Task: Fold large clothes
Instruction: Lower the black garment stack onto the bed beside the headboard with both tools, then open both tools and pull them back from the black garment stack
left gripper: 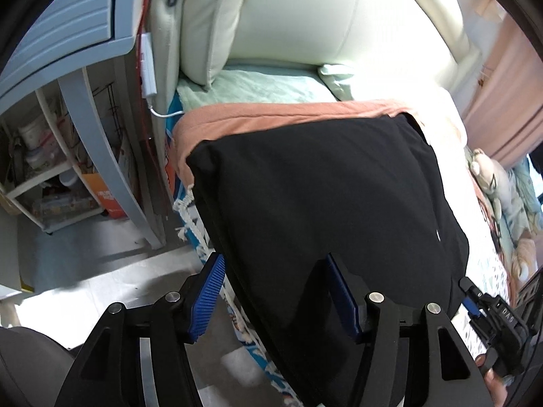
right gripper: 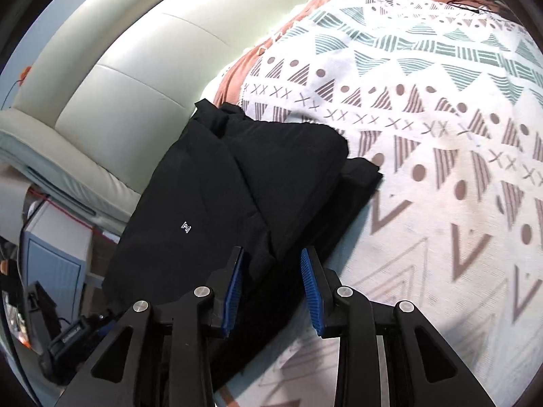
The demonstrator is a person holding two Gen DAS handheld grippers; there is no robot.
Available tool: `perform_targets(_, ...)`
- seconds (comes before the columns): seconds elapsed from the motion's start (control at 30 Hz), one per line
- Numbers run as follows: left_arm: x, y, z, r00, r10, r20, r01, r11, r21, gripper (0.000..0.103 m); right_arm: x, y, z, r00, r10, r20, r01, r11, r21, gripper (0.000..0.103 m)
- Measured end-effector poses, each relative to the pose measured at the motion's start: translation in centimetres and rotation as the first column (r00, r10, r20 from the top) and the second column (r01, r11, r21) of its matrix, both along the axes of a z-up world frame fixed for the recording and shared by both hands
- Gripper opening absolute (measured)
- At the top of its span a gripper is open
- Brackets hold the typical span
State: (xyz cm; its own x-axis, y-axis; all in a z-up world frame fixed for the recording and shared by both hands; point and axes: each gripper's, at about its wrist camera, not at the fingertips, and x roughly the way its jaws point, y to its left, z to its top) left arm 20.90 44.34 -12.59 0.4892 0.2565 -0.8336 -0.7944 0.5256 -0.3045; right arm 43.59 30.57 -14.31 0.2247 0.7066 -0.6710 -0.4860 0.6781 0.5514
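A black garment (left gripper: 325, 186) lies folded into a thick rectangle on the bed, near the bed's side edge. In the right wrist view the black garment (right gripper: 220, 196) shows stacked layers and a small white logo. My left gripper (left gripper: 275, 291) is open, its blue pads (left gripper: 208, 295) straddling the garment's near edge without clamping it. My right gripper (right gripper: 271, 285) is open just above the garment's near edge, nothing held between its blue pads (right gripper: 314, 291). The other gripper's body shows at the lower right of the left wrist view (left gripper: 499, 322).
A patterned white blanket (right gripper: 424, 135) covers the bed over a salmon sheet (left gripper: 271, 118). A cream padded headboard (left gripper: 305, 17) stands behind. A blue-grey shelf unit (left gripper: 68, 101) and the floor (left gripper: 101, 271) are to the left. Plush toys (left gripper: 492, 176) lie at the far right.
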Motion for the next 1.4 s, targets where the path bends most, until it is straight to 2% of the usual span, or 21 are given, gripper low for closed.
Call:
perform_targets(0.13, -0.1, -1.7, 1.1, 1.000, -0.028, -0.008, 0.028, 1.000, 0.005, 0.062, -1.1, -1.6, 1.6, 0.999, -0.010, 0.049, 0.013, 0.999, -0.053, 0.032)
perform_targets(0.27, -0.7, -3.7, 3.0, 0.999, -0.044, -0.004, 0.045, 0.998, 0.040, 0.063, -2.0, -3.7, 3.1, 0.998, -0.008, 0.066, 0.011, 0.999, -0.046, 0.032)
perform_targets(0.5, -2.0, -8.5, 6.3, 0.994, -0.092, 0.051, 0.086, 0.989, 0.117, 0.082, -3.8, -8.6, 4.7, 0.996, -0.035, 0.081, 0.042, 0.996, -0.084, 0.032)
perform_targets(0.57, -2.1, -10.0, 6.9, 0.991, -0.116, 0.066, 0.107, 0.987, 0.123, 0.085, -4.4, -10.1, 5.1, 0.995, -0.044, 0.092, 0.053, 0.994, -0.097, 0.041)
perform_targets(0.63, -2.0, -11.4, 7.5, 0.988, -0.139, 0.073, 0.128, 0.982, 0.137, 0.086, -5.0, -12.2, 5.7, 0.992, -0.063, 0.111, 0.074, 0.992, -0.102, 0.069)
perform_targets(0.7, -1.9, -12.9, 8.0, 0.983, -0.162, 0.083, 0.149, 0.977, 0.151, 0.087, -5.6, -14.3, 6.3, 0.988, -0.081, 0.135, 0.095, 0.990, -0.099, 0.080)
perform_targets(0.87, -1.5, -16.6, 9.3, 0.964, -0.233, 0.127, 0.208, 0.960, 0.186, 0.100, -7.0, -19.2, 7.9, 0.976, -0.126, 0.179, 0.146, 0.983, -0.107, 0.083)
perform_targets(0.93, -1.5, -18.0, 9.8, 0.952, -0.267, 0.149, 0.237, 0.952, 0.193, 0.102, -7.5, -21.4, 8.6, 0.967, -0.156, 0.200, 0.180, 0.978, -0.108, 0.097)
perform_targets(0.97, -1.6, -18.6, 9.9, 0.949, -0.276, 0.154, 0.244, 0.949, 0.198, 0.102, -7.8, -22.3, 8.8, 0.963, -0.169, 0.211, 0.195, 0.975, -0.109, 0.100)
perform_targets(1.17, -2.0, -22.6, 10.9, 0.905, -0.379, 0.195, 0.331, 0.913, 0.238, 0.102, -10.4, -27.8, 9.9, 0.938, -0.238, 0.252, 0.269, 0.958, -0.096, 0.101)
perform_targets(1.4, -3.9, -26.9, 11.1, 0.860, -0.466, 0.208, 0.406, 0.872, 0.273, 0.102, -14.8, -32.6, 10.0, 0.900, -0.293, 0.323, 0.345, 0.931, -0.117, 0.101)
